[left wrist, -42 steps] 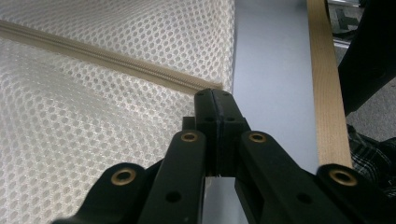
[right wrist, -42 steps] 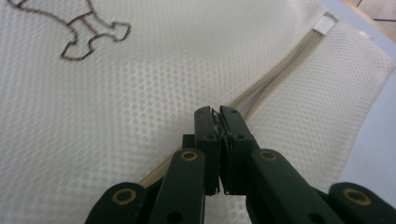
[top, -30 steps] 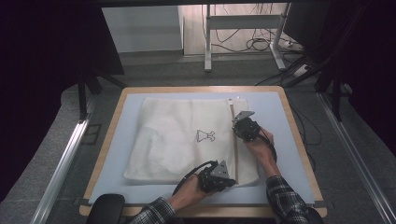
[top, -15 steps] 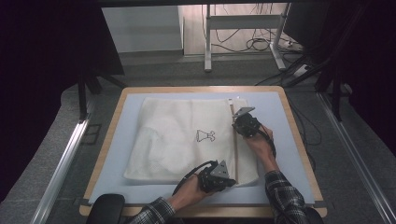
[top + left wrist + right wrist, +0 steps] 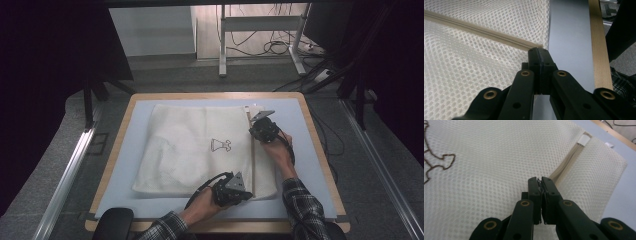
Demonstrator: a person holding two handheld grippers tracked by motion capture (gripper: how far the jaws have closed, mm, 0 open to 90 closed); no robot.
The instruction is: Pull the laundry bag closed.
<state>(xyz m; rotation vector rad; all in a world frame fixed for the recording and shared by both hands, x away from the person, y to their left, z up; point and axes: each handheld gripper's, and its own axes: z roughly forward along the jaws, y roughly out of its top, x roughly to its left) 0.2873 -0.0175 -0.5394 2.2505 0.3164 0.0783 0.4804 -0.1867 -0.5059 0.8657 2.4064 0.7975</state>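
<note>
Zipper [image 5: 252, 150] runs near-to-far along the mesh bag [image 5: 190, 150]; right gripper [image 5: 541, 181] clenched on it far; left gripper [image 5: 538, 51] pinches near end.

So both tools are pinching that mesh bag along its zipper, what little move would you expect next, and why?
Probably the right gripper draws on along the zipper while the left gripper holds the mesh bag steady. The left jaws are shut at the zipper's end on the bag's near corner; the right jaws are shut on something small on the zipper line, likely its pull, short of the end.
</note>
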